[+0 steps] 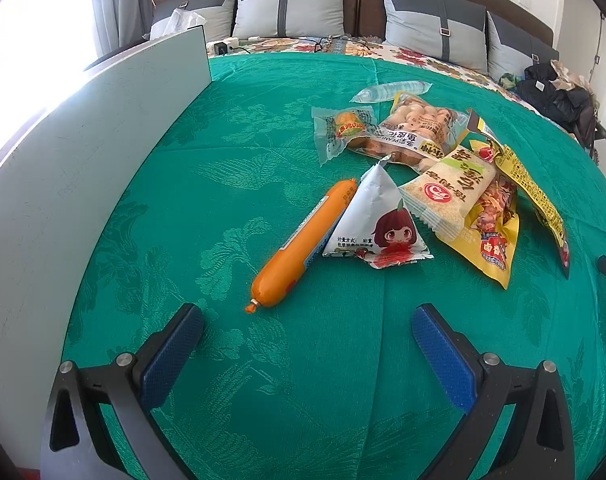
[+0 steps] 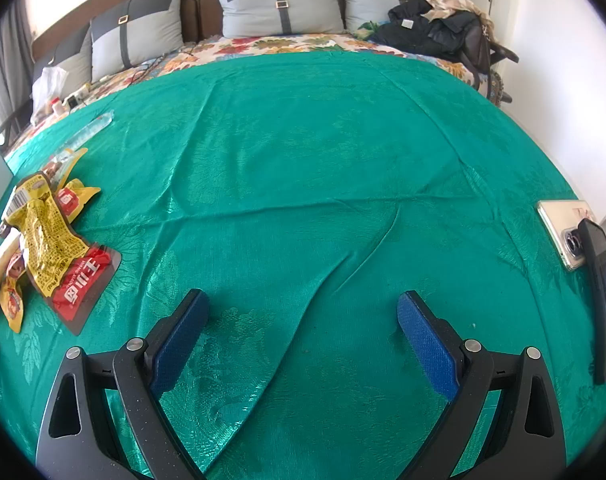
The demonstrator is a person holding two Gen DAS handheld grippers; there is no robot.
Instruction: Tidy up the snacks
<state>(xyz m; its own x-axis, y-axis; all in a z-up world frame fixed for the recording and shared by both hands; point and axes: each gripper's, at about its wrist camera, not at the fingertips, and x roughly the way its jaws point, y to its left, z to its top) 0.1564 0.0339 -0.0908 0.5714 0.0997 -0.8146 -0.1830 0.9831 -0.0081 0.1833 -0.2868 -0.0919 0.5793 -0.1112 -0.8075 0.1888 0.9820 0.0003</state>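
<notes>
A white panel [image 1: 83,152] stands left of the snack pile on a green-covered bed [image 1: 243,140]. The left claw [image 1: 307,324], spread apart and empty, hovers near the orange sausage [image 1: 303,242]. Right of the pile, the right claw [image 2: 303,312] hangs spread apart over bare cloth.

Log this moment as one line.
left tongs open, empty | right tongs open, empty | sausage nearest left | snack pile untouched

We see a home bedroom: a bed under a green cover [image 2: 303,160], grey pillows [image 1: 291,4] against a brown headboard [image 2: 191,8], and curtains [image 1: 119,0].
</notes>
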